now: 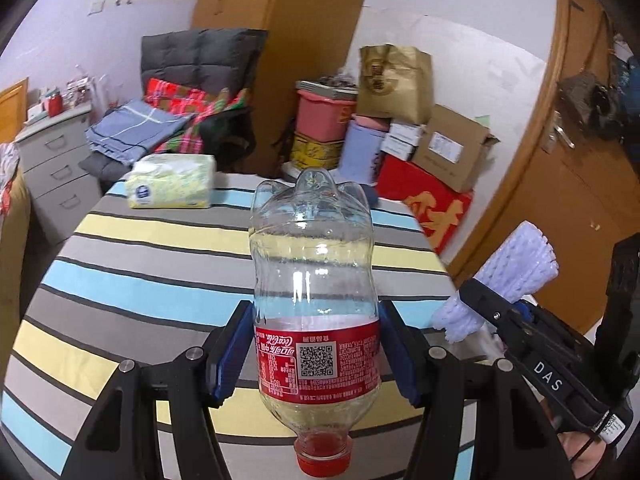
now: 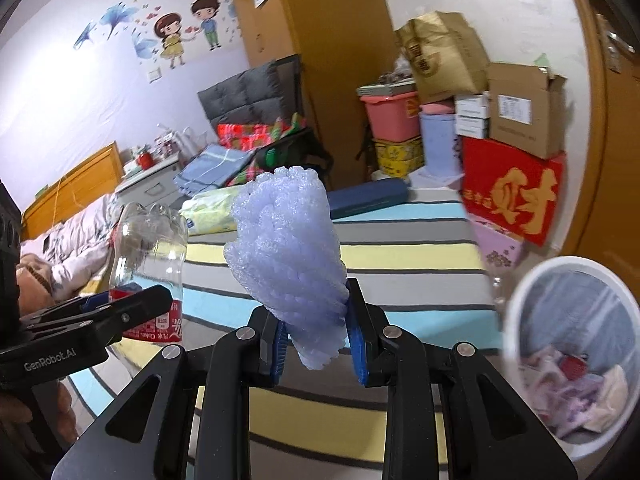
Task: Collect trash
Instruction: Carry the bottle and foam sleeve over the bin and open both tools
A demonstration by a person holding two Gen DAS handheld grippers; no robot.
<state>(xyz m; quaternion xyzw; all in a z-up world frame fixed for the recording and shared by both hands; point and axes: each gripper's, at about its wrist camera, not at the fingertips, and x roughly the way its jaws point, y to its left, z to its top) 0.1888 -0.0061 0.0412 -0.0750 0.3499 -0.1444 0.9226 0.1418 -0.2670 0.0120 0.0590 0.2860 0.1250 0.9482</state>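
An empty clear cola bottle (image 1: 314, 300) with a red label and red cap is clamped in my left gripper (image 1: 316, 354), cap end toward the camera, base pointing away over the striped bed. My right gripper (image 2: 318, 342) is shut on a pale lilac foam net sleeve (image 2: 286, 256), which sticks up out of the blue pads. In the left wrist view the right gripper (image 1: 480, 316) and the foam net (image 1: 516, 264) show at the right. The right wrist view has the left gripper (image 2: 132, 312) and the bottle (image 2: 150, 252) at its left. A white trash bin (image 2: 516, 312) holding crumpled wrappers stands at the lower right.
The striped bedspread (image 1: 168, 264) lies below both grippers, with a tissue pack (image 1: 172, 186) and a dark blue case (image 2: 368, 198) at its far edge. Stacked boxes, a red box (image 2: 516, 196) and a pink tub (image 1: 322, 114) crowd the wall beside a wooden door.
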